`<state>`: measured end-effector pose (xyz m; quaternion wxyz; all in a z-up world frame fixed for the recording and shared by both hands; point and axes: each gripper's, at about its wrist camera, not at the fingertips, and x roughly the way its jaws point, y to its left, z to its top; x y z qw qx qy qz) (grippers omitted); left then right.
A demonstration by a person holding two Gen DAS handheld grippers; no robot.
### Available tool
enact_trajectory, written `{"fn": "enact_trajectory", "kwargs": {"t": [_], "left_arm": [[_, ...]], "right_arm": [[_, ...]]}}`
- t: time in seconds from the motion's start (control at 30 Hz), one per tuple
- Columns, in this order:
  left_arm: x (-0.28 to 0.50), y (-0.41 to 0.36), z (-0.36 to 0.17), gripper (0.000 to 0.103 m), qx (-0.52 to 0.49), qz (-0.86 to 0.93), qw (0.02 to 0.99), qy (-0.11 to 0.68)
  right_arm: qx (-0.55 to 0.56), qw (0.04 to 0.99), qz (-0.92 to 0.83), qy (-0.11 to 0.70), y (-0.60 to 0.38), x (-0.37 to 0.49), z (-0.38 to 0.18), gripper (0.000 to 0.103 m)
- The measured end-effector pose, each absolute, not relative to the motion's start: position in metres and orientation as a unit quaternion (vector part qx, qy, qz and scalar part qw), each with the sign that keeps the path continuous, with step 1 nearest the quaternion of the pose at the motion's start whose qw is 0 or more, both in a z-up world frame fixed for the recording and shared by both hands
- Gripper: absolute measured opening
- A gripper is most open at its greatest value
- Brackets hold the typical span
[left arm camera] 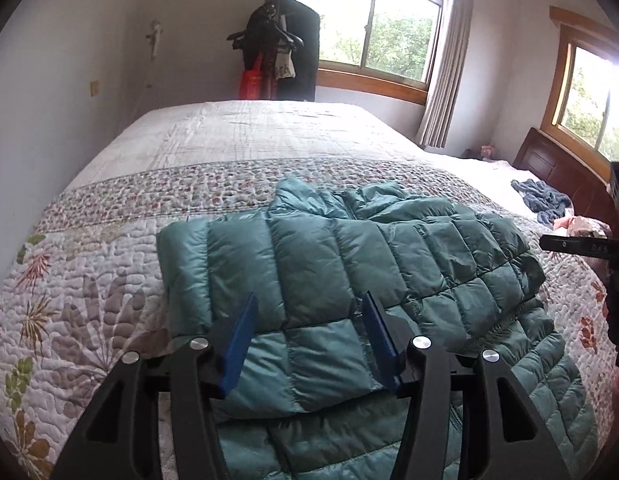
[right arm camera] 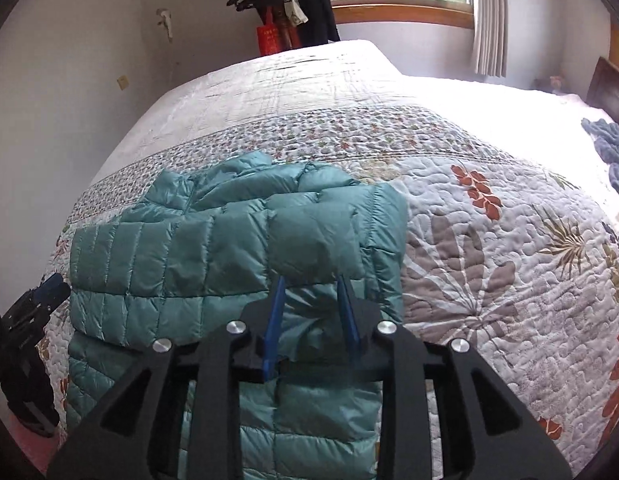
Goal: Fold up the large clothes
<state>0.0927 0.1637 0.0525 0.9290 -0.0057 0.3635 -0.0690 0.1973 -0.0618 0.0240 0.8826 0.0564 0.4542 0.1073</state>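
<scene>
The left tool hangs over the near part of a teal quilted down jacket, its blue fingers spread wide apart with nothing between them. The right tool is over the right side of the same jacket; its fingers stand somewhat apart, with puffy fabric showing between them, but I cannot tell whether they pinch it or merely hover above it. The jacket lies folded over itself on the bed, collar toward the far side, resting on a floral quilted bedspread. Farther off on the bed, near the dark wooden headboard, sits a crumpled blue cloth. Beyond the bed's far edge a coat stand carries dark garments and hangers, and a red bag hangs low on it; its contents are not visible. Curtained windows lie behind.
</scene>
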Motion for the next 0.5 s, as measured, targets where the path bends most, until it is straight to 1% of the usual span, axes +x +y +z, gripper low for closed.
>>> {"fn": "enact_trajectory", "kwargs": {"t": [0.13,0.17,0.2,0.3,0.4,0.5], "left_arm": [[0.107,0.154,0.034,0.055,0.002,-0.063,0.919,0.388],[0.111,0.155,0.028,0.055,0.001,-0.058,0.917,0.396],[0.117,0.157,0.021,0.055,0.0,-0.051,0.913,0.404],[0.129,0.165,0.004,0.055,-0.005,-0.041,0.905,0.424],[0.131,0.17,-0.001,0.056,-0.018,-0.042,0.901,0.432],[0.121,0.176,0.008,0.055,-0.028,-0.043,0.899,0.435]], "right_arm": [[0.057,0.872,0.095,0.476,-0.058,0.214,0.003,0.028],[0.059,0.87,0.091,0.482,-0.059,0.217,-0.004,0.028],[0.06,0.867,0.088,0.487,-0.06,0.22,-0.011,0.025],[0.069,0.858,0.092,0.502,-0.061,0.225,-0.03,0.025],[0.071,0.856,0.097,0.504,-0.061,0.223,-0.034,0.026],[0.086,0.86,0.113,0.49,-0.065,0.208,-0.02,0.028]]}}
